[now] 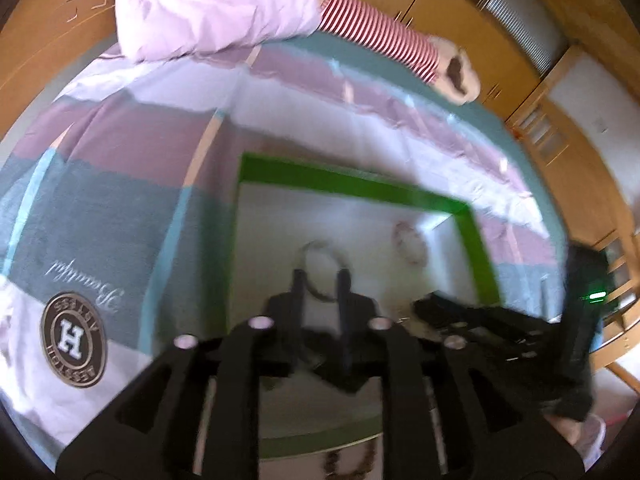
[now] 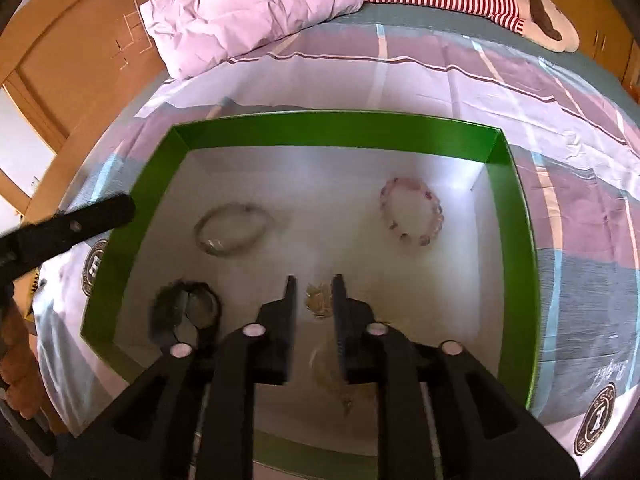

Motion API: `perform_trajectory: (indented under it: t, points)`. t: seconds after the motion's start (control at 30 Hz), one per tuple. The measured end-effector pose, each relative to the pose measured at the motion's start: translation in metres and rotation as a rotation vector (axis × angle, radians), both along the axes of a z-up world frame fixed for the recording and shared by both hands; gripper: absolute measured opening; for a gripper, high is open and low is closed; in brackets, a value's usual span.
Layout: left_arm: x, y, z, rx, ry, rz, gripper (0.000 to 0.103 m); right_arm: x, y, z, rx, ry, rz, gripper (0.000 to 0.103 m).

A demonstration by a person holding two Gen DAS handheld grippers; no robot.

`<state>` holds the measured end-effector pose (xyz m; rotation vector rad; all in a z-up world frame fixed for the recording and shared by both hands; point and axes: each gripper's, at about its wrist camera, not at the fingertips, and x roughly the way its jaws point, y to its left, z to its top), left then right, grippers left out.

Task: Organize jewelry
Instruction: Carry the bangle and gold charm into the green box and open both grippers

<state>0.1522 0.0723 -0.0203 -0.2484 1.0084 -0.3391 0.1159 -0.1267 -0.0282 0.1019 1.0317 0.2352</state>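
Dark bracelet [image 1: 322,270] motion-blurred behind fingers [image 1: 298,280]

Place: I'm in a home bedroom.
Evidence: I see a striped bedsheet [image 2: 460,80], lilac pillow [image 2: 256,12], wooden wardrobe doors [image 1: 452,12].

The box [image 2: 340,128] looks like card, its green rim glossy and its white floor matt. Inside it, the far-right bracelet [image 2: 412,216] is of smooth, glassy pink beads; the one at the far left [image 2: 232,232] looks pale and translucent. Under the box, the striped bedsheet [image 2: 580,208] is soft, creased cloth. Both grippers [image 2: 314,292] are matt black plastic.
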Motion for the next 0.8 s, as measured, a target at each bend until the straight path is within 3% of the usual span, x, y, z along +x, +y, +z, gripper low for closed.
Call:
perform_trajectory:
  t: [0.13, 0.17, 0.23, 0.3, 0.37, 0.47, 0.57, 0.67, 0.73, 0.8]
  points:
    - [-0.026, -0.007, 0.017, 0.009, -0.019, -0.057, 0.024, -0.044, -0.022, 0.039, 0.041, -0.094, 0.006, 0.053]
    - [-0.034, -0.010, 0.020, 0.011, -0.020, -0.069, 0.028, -0.059, -0.030, 0.049, 0.055, -0.112, 0.007, 0.057]
    - [-0.064, -0.020, 0.023, 0.026, -0.014, -0.114, 0.052, -0.089, -0.051, 0.061, 0.092, -0.131, -0.012, 0.074]
    - [-0.092, -0.033, 0.017, 0.078, 0.001, -0.159, 0.058, -0.111, -0.070, 0.055, 0.104, -0.103, -0.051, 0.079]
    - [-0.119, -0.044, -0.006, 0.148, 0.045, -0.178, 0.065, -0.121, -0.081, 0.038, 0.074, -0.059, -0.097, 0.080]
    - [-0.133, -0.053, -0.043, 0.207, 0.148, -0.152, 0.066, -0.124, -0.079, -0.002, -0.027, 0.074, -0.136, 0.080]
    - [-0.131, -0.062, -0.072, 0.280, 0.224, -0.108, 0.066, -0.124, -0.059, -0.019, -0.112, 0.100, -0.101, 0.080]
    - [-0.126, -0.060, -0.072, 0.268, 0.222, -0.080, 0.068, -0.125, -0.047, -0.024, -0.225, 0.082, -0.100, 0.079]
    - [-0.125, -0.057, -0.069, 0.251, 0.217, -0.074, 0.069, -0.123, -0.041, -0.028, -0.267, 0.080, -0.096, 0.065]
    - [-0.125, -0.055, -0.064, 0.249, 0.207, -0.078, 0.070, -0.121, -0.040, -0.035, -0.271, 0.101, -0.091, 0.057]
